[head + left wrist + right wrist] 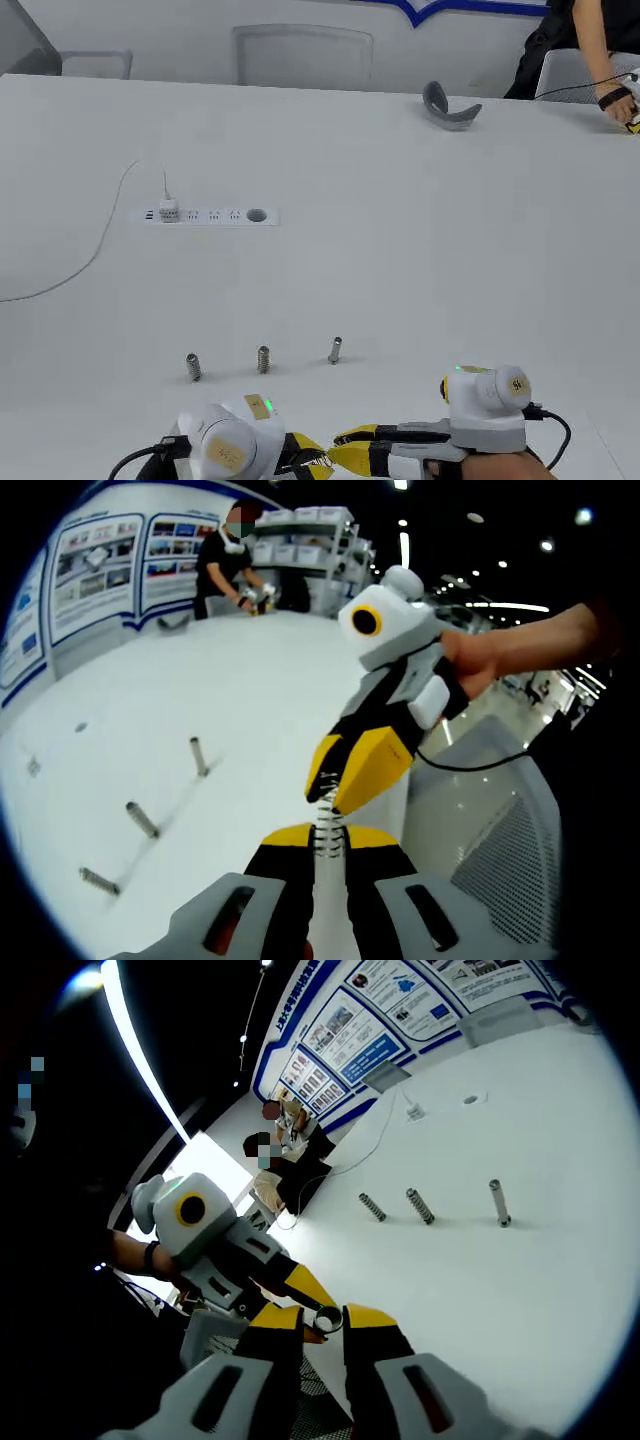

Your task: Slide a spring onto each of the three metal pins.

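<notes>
A lab or training hall: long white worktable (pixel 400 180), power strip (pixel 205 215) at ten o'clock, another worker (pixel 585 35) at two o'clock, wall posters (pixel 90 560) and stocked shelves (pixel 300 535) beyond.

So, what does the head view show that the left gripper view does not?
Extra in the head view: two chairs behind the table. Extra in the left gripper view: wall posters, shelves, ceiling lights. Shared: three pins, the left hand-held gripper and the right hand-held gripper, tips meeting at one spring.
</notes>
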Available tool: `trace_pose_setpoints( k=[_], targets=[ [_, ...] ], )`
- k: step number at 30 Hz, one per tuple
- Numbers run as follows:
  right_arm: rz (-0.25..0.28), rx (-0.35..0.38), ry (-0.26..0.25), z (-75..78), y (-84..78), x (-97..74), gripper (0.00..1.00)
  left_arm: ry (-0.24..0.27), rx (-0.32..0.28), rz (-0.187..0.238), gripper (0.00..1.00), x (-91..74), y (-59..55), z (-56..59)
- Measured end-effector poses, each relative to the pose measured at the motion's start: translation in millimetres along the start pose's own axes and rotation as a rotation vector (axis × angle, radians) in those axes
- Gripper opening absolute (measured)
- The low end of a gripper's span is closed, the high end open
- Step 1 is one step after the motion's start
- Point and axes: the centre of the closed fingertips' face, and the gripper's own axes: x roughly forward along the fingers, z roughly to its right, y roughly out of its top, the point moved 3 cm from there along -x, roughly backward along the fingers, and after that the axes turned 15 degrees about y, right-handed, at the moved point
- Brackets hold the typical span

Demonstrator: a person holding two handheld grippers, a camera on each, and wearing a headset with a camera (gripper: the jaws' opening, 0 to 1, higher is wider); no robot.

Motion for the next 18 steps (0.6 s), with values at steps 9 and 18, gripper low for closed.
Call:
trace_pose_setpoints(
  k=[9,18],
  targets=[
    [-0.090,-0.090,-0.001,-7.2,17.3,-3.7,0.12,-0.032,0.033,0.033,0.10,-2.0,16.2,-4.7],
    [-0.235,-0.230,-0.002,-14.3,34.5,-6.5,0.12,-0.067,0.024,0.072,0.10,-2.6,32.6,-9.2]
  ],
)
